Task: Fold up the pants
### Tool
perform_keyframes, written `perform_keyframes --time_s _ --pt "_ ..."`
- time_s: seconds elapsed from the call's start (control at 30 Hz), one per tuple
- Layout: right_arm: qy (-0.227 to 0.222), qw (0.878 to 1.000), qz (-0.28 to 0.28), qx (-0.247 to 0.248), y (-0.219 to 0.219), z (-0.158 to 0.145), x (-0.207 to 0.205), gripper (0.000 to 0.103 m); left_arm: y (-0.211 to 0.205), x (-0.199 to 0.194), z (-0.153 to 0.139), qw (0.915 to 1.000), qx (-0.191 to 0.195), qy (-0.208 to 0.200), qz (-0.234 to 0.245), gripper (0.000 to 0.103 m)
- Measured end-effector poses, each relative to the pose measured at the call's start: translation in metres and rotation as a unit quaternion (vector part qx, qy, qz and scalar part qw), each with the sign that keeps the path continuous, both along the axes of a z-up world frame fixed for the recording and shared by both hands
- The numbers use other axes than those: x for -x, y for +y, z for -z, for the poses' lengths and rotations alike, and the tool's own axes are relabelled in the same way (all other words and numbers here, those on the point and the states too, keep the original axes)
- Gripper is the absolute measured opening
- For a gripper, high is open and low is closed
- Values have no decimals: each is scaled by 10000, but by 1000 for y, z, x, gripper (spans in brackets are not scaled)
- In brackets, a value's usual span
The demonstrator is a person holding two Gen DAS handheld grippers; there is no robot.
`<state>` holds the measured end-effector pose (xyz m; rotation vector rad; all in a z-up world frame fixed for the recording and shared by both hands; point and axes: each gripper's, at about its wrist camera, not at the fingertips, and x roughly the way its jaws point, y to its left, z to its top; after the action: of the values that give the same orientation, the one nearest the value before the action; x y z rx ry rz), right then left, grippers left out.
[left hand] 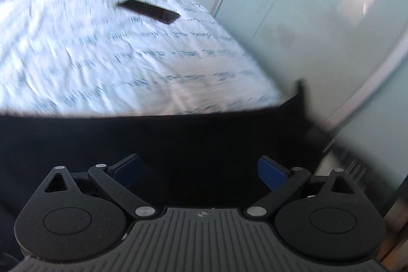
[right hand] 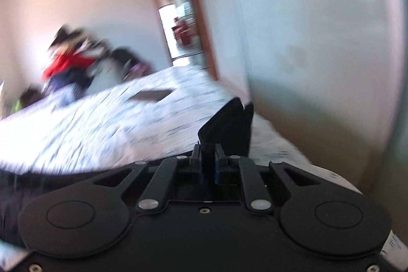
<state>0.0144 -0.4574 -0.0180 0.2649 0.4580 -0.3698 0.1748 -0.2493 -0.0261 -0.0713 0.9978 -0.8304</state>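
The black pants [left hand: 193, 134] lie across the near edge of a bed with a white printed sheet [left hand: 107, 52]. My left gripper [left hand: 199, 170] is open, its blue pads [left hand: 270, 171] wide apart just above the black cloth, holding nothing. In the right wrist view my right gripper [right hand: 210, 157] is shut on a corner of the pants [right hand: 227, 124], and the pinched cloth stands up above the fingers. More black cloth [right hand: 15, 185] trails to the left. Both views are motion-blurred.
A black phone [left hand: 150, 10] lies flat on the sheet toward the far side; it also shows in the right wrist view [right hand: 153, 94]. A pale wall [left hand: 318, 17] runs along the bed's right side. A heap of clothes [right hand: 74, 63] and a doorway [right hand: 178, 17] lie beyond.
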Motion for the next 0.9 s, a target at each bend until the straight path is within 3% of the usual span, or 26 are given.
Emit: perform_keyframes --time_s 0.13,0.27,0.37,0.47,0.5,0.53,0.57,0.67,0.77,0.9 --pt "228 9984 -450 267 23 3 -14 11 -8 -14 5 9947 701 737 -133 99" --pt "271 9958 -825 281 33 3 -18 11 -22 -19 14 9894 908 1126 -112 100" --pt "243 9932 -1103 297 47 4 -19 11 -27 -25 28 9795 1145 1646 -188 99" --pt "189 9895 -1413 234 60 2 -20 11 -22 -30 37 9717 1353 1887 -435 96" --pt "182 9877 -1536 232 66 1 -20 11 -19 -30 38 9703 1405 1904 -506 92" --pt "184 9860 -1639 254 72 0 -20 11 -16 -31 39 9697 1463 1890 -508 78" --pt "198 9844 -1729 267 77 1 -22 11 -12 -32 38 9713 1471 1814 -450 53" --pt "257 9810 -1906 267 90 5 -31 11 5 -31 33 9836 1053 1346 -577 14" --pt "152 9758 -2182 27 102 3 -38 11 30 -27 25 9899 793 912 -745 4" --pt "2 9625 -2701 -251 127 3 -55 11 71 -22 10 9929 417 276 -1082 4"
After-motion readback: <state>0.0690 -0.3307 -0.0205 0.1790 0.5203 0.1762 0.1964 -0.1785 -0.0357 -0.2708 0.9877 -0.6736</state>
